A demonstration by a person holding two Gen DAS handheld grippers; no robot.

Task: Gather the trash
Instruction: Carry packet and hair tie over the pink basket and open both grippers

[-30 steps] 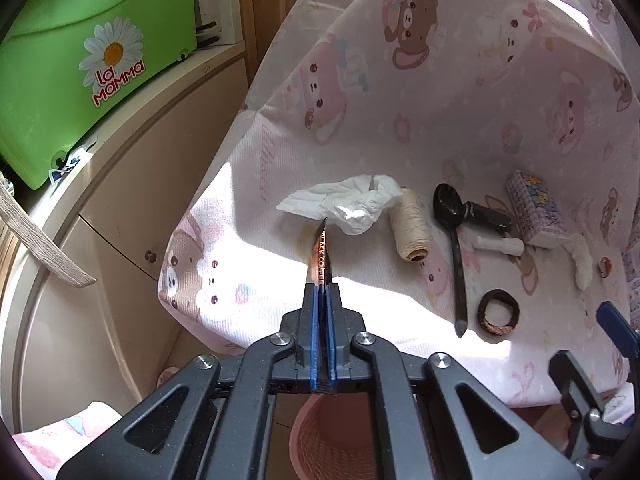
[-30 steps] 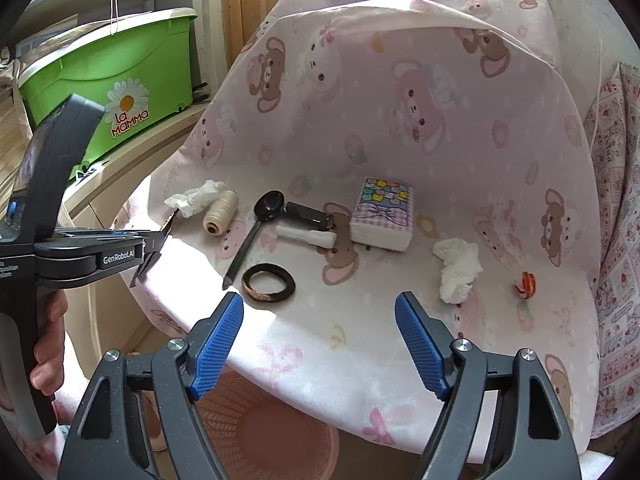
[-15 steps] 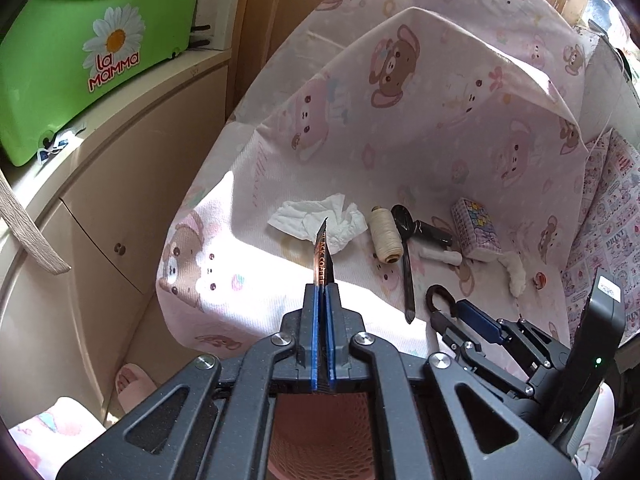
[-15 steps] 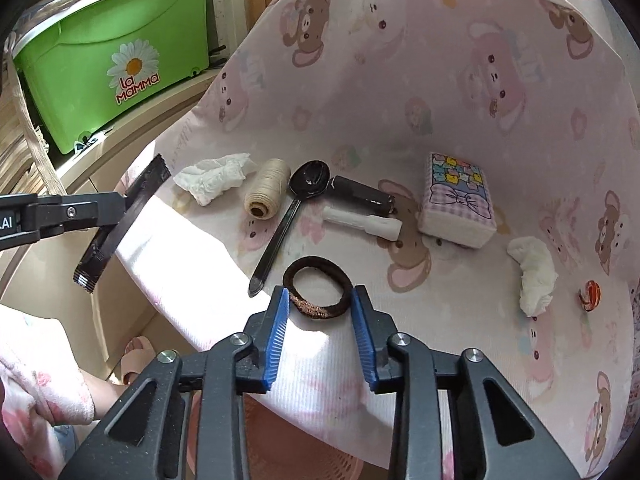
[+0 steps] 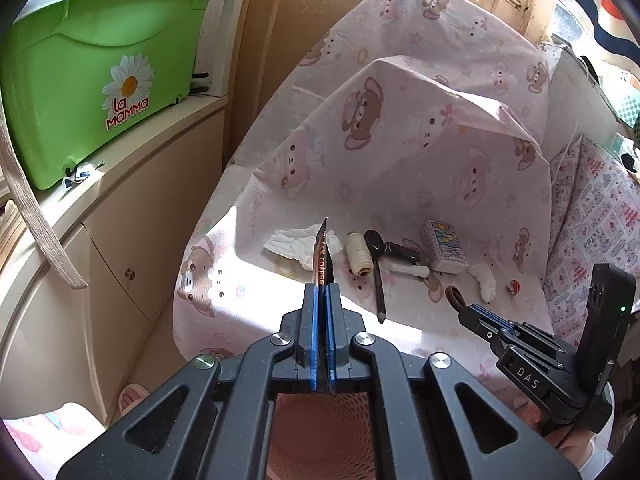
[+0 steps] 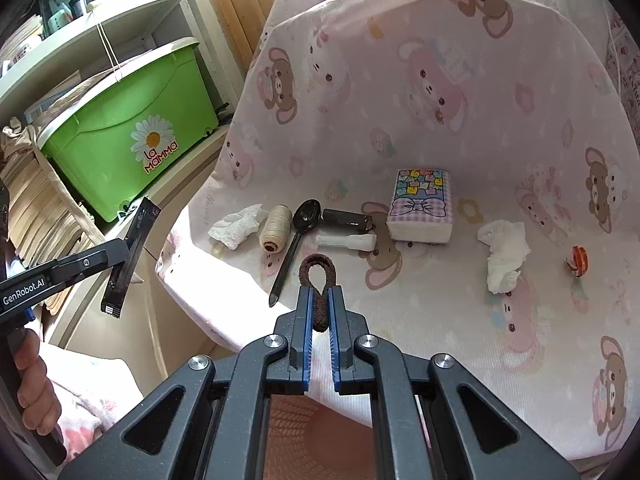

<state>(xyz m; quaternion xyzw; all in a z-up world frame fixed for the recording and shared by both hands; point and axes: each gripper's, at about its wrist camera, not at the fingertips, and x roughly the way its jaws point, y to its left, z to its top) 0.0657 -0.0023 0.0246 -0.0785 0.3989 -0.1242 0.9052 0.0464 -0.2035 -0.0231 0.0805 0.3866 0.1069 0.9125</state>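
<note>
pink bear-print cloth [image 6: 460, 100] drapes the table and rises behind it, with a green storage box [image 6: 132, 136] on a shelf at the far left. your left gripper [image 5: 321, 300] has its jaws pressed together on a flat black coffee sachet [image 5: 322, 252], held edge-up over the near left edge of the table above a pink mesh basket [image 5: 320, 436]. your right gripper [image 6: 320, 304] pinches a brown hair tie [image 6: 318, 276] whose loop sticks out past the jaws, near the table's front edge. on the cloth lie a crumpled tissue [image 6: 238, 226] at far left, a twine spool [image 6: 275, 227] and a black spoon [image 6: 298, 240] beside it, a tissue pack [image 6: 422, 206] further right, then another tissue wad [image 6: 504, 254] and a small orange piece [image 6: 578, 260].
</note>
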